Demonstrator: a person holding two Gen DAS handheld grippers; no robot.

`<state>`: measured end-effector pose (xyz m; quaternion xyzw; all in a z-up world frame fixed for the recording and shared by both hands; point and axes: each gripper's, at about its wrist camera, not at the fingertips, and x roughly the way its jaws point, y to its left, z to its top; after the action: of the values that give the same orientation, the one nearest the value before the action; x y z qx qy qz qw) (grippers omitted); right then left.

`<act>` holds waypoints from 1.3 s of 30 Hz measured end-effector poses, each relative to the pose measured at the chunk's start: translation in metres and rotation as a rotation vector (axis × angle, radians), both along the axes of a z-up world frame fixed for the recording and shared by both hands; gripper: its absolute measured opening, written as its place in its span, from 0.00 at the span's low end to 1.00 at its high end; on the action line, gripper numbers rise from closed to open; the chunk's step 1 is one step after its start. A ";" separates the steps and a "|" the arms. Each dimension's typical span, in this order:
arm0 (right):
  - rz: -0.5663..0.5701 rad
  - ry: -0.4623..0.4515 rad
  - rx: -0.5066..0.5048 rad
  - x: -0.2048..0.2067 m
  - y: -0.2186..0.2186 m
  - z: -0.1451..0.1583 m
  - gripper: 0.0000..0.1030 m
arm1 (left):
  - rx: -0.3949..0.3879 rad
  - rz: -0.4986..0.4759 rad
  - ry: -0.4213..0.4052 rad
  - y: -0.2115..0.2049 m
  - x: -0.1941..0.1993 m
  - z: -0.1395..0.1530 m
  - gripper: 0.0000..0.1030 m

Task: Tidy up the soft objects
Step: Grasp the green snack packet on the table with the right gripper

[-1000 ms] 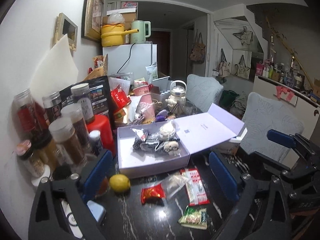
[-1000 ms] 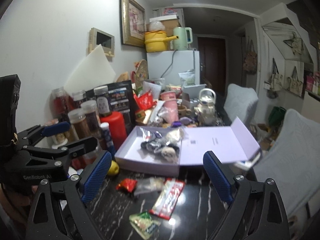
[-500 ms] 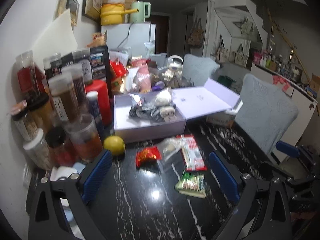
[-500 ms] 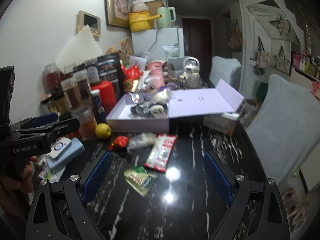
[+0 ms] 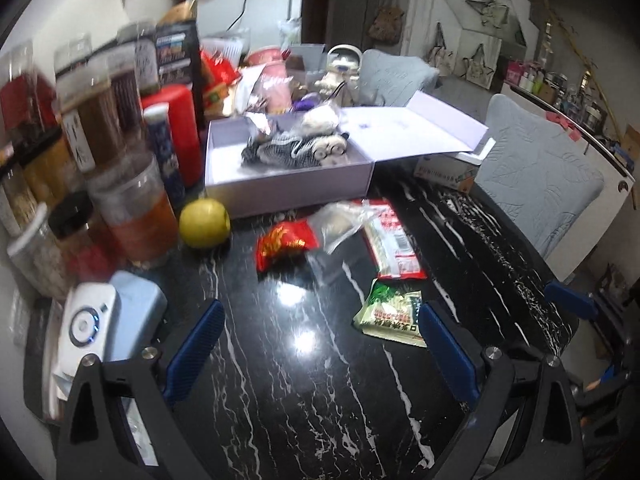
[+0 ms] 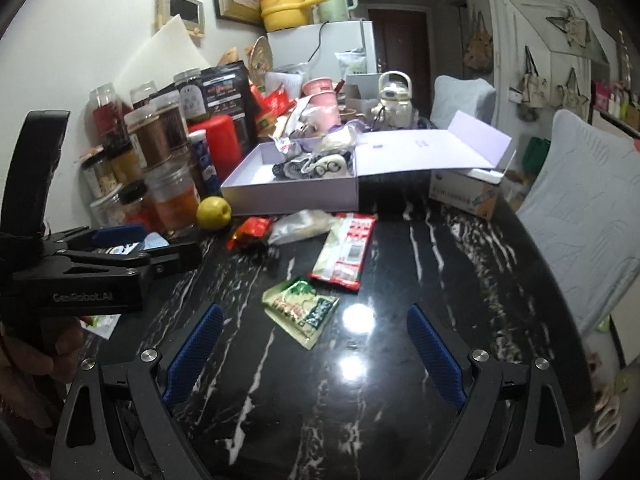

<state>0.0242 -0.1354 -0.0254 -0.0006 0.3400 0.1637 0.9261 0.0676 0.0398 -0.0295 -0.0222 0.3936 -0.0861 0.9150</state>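
Observation:
An open lilac box (image 5: 280,188) (image 6: 296,198) holds striped and white soft items (image 5: 294,146) (image 6: 316,162). In front of it on the black marble table lie a red snack packet (image 5: 286,244) (image 6: 250,230), a clear bag (image 5: 340,222) (image 6: 302,224), a red-and-white packet (image 5: 394,240) (image 6: 346,250) and a green packet (image 5: 390,314) (image 6: 300,308). My left gripper (image 5: 320,354) is open and empty, near the green packet. My right gripper (image 6: 314,354) is open and empty, just short of the green packet. The left gripper also shows at the left of the right wrist view (image 6: 120,244).
Several spice jars (image 5: 96,132) and a red canister (image 5: 176,128) stand along the left wall. A yellow fruit (image 5: 204,222) (image 6: 214,214) lies beside the box. A white-and-blue device (image 5: 108,320) lies at the left. Grey chairs (image 5: 536,184) (image 6: 588,216) stand on the right.
Both grippers have pulled back from the box and tilted down toward the table. The packets now lie closer to the fingers. Both stay open.

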 end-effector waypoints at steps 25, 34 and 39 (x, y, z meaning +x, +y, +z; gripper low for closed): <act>0.131 0.234 -0.048 0.089 0.026 -0.079 0.90 | -0.077 0.077 0.212 0.028 0.050 -0.057 0.96; 0.214 0.234 -0.150 0.103 0.043 -0.090 0.74 | -0.089 0.108 0.215 0.033 0.067 -0.058 0.96; 0.281 0.207 -0.241 0.100 0.050 -0.092 0.65 | -0.086 0.100 0.204 0.030 0.077 -0.057 0.96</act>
<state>0.1238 -0.0854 -0.1171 -0.1420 0.4468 0.2484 0.8477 0.1443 0.0694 -0.0869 -0.0897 0.4790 -0.0544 0.8715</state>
